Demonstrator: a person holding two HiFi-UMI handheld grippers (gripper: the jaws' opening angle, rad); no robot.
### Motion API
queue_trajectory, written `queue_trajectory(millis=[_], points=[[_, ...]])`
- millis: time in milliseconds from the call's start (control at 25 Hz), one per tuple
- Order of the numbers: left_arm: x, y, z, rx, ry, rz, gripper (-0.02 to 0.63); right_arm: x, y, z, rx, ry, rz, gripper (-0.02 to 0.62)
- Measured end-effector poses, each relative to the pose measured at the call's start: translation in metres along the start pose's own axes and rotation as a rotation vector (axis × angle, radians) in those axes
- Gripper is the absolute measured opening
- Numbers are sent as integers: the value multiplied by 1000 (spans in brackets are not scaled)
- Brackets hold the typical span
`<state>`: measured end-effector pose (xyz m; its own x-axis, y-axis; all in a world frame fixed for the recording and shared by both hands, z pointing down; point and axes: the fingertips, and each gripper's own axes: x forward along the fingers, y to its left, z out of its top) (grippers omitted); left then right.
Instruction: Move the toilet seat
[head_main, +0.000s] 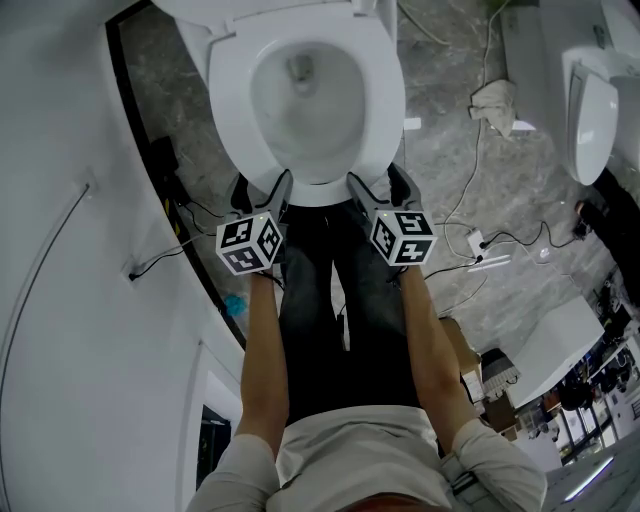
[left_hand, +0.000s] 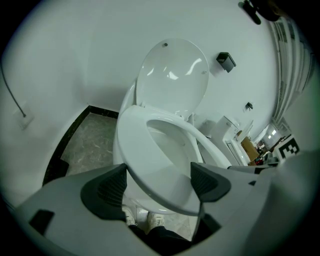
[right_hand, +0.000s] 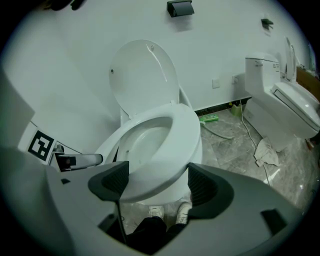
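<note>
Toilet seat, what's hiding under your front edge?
The white bowl sits right under the toilet seat, and lower down two white shoes peek out. The floor beneath the bowl is covered.

lid (head_main: 230, 15) cropped at top, second toilet (head_main: 592, 110) cropped

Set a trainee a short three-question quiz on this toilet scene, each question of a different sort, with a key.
1. True or false: the toilet lid is shut down over the toilet seat.
2. Which lies on the floor to the toilet's right in the head view? A. a crumpled cloth B. a bucket C. a plunger
3. Fill in: the jaws of the left hand-held gripper and the right hand-held gripper stand apart, with the front edge of the ___ between them.

Key: 1 false, the lid stands upright; 2 A; 3 toilet seat.
</note>
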<state>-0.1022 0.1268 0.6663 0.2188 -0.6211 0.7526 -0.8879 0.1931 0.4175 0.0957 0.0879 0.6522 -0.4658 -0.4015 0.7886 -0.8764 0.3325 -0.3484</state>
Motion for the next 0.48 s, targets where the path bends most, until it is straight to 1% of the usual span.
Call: queue_trajectory(millis=[480], points=[[-17,-11,21,-25,-48,-12,413,-19,9,22,22,-52,5,387]])
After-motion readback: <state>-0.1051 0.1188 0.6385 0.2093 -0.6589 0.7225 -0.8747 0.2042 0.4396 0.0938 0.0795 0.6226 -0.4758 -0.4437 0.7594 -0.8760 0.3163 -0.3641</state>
